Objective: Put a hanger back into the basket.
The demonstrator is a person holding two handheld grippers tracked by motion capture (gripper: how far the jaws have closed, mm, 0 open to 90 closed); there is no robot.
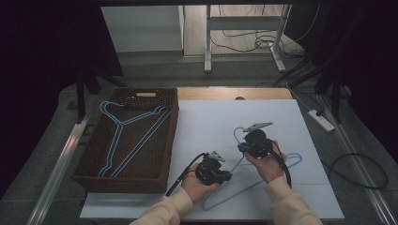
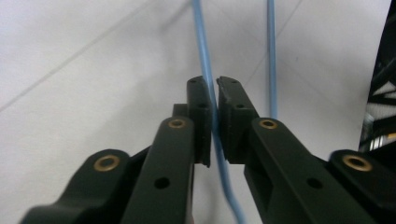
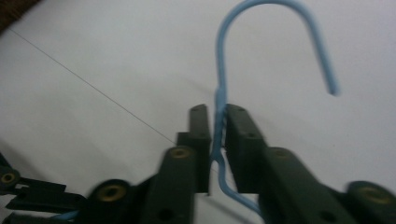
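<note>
Both claws on the blue wire hanger, low over the white bench

My left claw (image 2: 213, 93) is closed on one thin side wire of the hanger (image 1: 263, 180), and my right claw (image 3: 215, 116) is clamped on the twisted neck just below the hook (image 3: 275, 28). The hanger lies at the near right of the bench (image 1: 206, 122), well apart from the wicker basket (image 1: 159, 174) on the left, where a second blue hanger (image 1: 123, 136) already lies. I judge this one light and springy: thin coated wire that can slide or swivel between flat pads and flex if lifted from one end. The twisted neck looks like the firmest hold, since the twist resists turning; the second grip on the side wire should keep the frame from swinging.
</note>
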